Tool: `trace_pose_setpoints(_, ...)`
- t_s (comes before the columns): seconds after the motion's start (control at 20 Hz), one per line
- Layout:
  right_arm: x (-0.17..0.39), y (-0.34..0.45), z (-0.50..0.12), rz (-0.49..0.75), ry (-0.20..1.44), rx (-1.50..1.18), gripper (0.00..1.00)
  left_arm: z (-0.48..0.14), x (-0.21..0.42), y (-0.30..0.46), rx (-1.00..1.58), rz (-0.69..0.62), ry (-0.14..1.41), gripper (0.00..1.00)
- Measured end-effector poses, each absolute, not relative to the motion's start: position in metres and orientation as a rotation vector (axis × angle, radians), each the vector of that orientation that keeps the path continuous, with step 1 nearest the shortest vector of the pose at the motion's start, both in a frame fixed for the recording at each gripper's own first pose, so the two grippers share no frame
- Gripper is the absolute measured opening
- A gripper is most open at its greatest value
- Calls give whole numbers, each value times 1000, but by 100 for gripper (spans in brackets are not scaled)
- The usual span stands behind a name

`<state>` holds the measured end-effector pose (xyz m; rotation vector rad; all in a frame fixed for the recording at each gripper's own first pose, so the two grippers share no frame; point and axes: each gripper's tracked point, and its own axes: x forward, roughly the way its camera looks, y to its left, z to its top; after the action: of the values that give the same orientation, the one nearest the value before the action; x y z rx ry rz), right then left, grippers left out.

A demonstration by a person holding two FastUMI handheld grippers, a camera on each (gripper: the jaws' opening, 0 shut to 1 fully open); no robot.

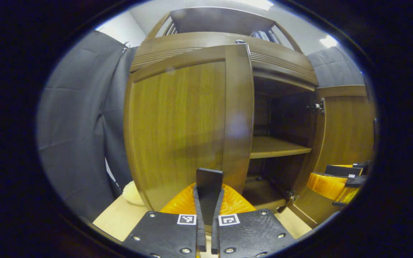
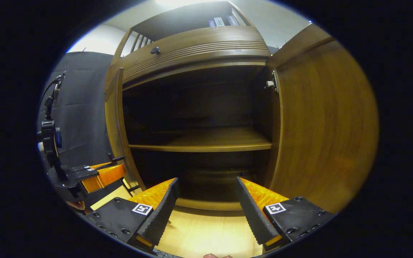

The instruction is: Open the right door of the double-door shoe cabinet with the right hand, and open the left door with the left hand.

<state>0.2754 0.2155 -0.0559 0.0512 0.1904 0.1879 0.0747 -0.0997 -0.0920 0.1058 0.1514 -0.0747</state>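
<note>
The shoe cabinet [image 2: 192, 39] stands on the pale counter [image 2: 206, 229] with both doors swung out. The right door [image 2: 321, 122] is wide open, and the right gripper [image 2: 206, 190] hangs before the dark interior and its shelf [image 2: 210, 141], jaws spread apart. The left gripper [image 1: 209, 186] has its jaws pressed together at the lower free edge of the partly open left door [image 1: 185, 122]; whether they pinch it cannot be told.

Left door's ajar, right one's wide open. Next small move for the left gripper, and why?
Probably pull the left gripper outward along the hinge arc. Its fingers are closed on the left door edge, and that door is only partly open, while the right door already stands wide.
</note>
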Motion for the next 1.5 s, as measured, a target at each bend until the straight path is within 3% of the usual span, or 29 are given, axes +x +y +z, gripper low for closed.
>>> trace_pose_setpoints(0.25,250,218,-57,199,194,38,94,-93,79,-97,102,-58,146,10)
trace_pose_setpoints(0.75,207,204,-54,156,141,12,94,-80,78,-90,90,3,110,7)
trace_pose_setpoints(1.0,201,206,-53,158,129,33,94,-66,58,-51,87,19,66,8)
trace_pose_setpoints(1.15,192,212,-52,172,120,34,94,-64,50,-32,108,-13,53,7)
trace_pose_setpoints(1.2,189,214,-51,177,116,32,94,-63,51,-27,130,-24,48,3)
trace_pose_setpoints(1.5,177,211,-53,165,121,34,93,-75,44,4,214,-113,62,7)
